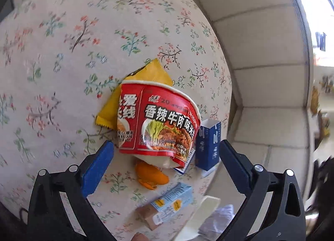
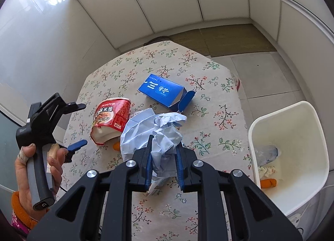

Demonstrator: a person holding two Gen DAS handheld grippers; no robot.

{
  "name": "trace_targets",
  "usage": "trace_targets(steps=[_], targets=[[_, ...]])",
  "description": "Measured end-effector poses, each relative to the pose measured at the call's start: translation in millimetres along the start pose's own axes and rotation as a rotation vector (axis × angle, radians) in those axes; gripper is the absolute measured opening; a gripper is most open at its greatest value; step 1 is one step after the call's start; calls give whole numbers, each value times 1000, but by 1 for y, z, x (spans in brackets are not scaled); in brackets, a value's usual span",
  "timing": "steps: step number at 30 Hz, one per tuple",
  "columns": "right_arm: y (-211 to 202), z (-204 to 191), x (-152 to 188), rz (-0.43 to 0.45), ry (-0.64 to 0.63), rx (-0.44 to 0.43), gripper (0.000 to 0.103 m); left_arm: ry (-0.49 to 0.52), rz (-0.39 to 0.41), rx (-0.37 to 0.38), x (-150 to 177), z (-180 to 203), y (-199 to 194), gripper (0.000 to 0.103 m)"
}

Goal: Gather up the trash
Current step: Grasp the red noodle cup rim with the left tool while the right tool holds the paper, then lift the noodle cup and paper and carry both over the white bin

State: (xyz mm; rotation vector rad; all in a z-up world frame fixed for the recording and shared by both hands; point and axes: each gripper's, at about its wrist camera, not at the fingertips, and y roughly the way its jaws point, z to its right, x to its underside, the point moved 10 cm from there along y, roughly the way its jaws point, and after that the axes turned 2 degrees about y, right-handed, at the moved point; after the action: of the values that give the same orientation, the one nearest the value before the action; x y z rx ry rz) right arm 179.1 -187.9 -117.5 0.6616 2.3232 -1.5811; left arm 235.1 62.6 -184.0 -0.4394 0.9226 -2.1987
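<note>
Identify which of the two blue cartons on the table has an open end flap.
The dark blue carton; its end flap hangs open, unlike the light blue carton.

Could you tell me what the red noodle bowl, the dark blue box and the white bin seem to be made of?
Red noodle bowl: glossy printed paperboard, apparently; its wall is dented and creased.
Dark blue box: thin card, with a folded flap hanging open.
White bin: probably moulded plastic, smooth with a soft sheen and rounded corners.

A red noodle cup (image 1: 158, 120) sits on a yellow wrapper (image 1: 135, 95), beside a blue box (image 2: 162, 91), on the floral-patterned desk (image 2: 208, 115).
</note>
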Motion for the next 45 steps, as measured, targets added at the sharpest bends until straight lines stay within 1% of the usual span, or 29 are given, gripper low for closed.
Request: trace_targets(steps=[2, 3, 5, 6, 9, 11, 12, 14, 15, 16, 17, 18, 19, 20, 22, 25, 27, 30, 35, 38, 42, 45], targets=[[0, -1, 0, -2, -3, -7, 19, -122, -52, 114, 10, -8, 1, 96], [-1, -2, 0, -2, -5, -12, 19, -195, -83, 188, 16, -11, 4, 96], [-2, -4, -1, 2, -8, -19, 19, -290, -119, 288, 21, -11, 9, 96], [-2, -4, -1, 4, -9, -21, 19, -307, -124, 310, 20, -10, 12, 96], [-2, -2, 0, 3, -6, -18, 19, -374, -101, 352, 16, -11, 23, 96], [-1, 2, 0, 0, 0, -11, 19, -400, -96, 383, 14, -7, 29, 95], [-1, 3, 0, -2, 2, -7, 19, -399, -80, 386, 9, -5, 33, 95], [1, 6, 0, -6, 8, 1, 19, -386, -43, 368, 1, -4, 40, 93], [1, 7, 0, -8, 10, 2, 19, -388, -43, 363, -1, -6, 43, 89], [2, 8, 0, -9, 9, 3, 19, -395, -51, 357, -1, -7, 47, 81], [3, 7, 0, -10, 7, 4, 19, -397, -61, 352, -1, -7, 51, 70], [3, 7, 0, -11, 5, 5, 19, -388, -67, 350, -1, -5, 53, 65], [3, 7, 0, -12, 4, 5, 19, -373, -66, 342, -1, -5, 54, 58], [3, 7, 0, -13, 4, 5, 19, -356, -59, 331, -2, -6, 49, 58], [3, 5, 0, -14, 0, 3, 19, -322, -38, 321, -6, -1, 43, 54], [1, 3, -1, -7, -5, 0, 19, -242, -15, 304, -12, 10, 32, 47], [0, 3, -2, 1, -7, -2, 19, -184, -1, 274, -12, 15, 27, 46], [-2, 1, -3, 11, -12, -4, 19, -82, 36, 206, -13, 23, 17, 45], [-3, -1, -4, 23, -20, -4, 19, 111, 98, 109, -9, 44, 5, 45], [-5, -2, -6, 34, -21, -4, 19, 236, 152, 43, -4, 55, -8, 45], [-10, -3, -9, 58, -25, -3, 19, 370, 221, -1, 3, 72, -25, 45], [-14, -3, -11, 75, -23, -3, 19, 445, 266, -20, 8, 85, -36, 45]])
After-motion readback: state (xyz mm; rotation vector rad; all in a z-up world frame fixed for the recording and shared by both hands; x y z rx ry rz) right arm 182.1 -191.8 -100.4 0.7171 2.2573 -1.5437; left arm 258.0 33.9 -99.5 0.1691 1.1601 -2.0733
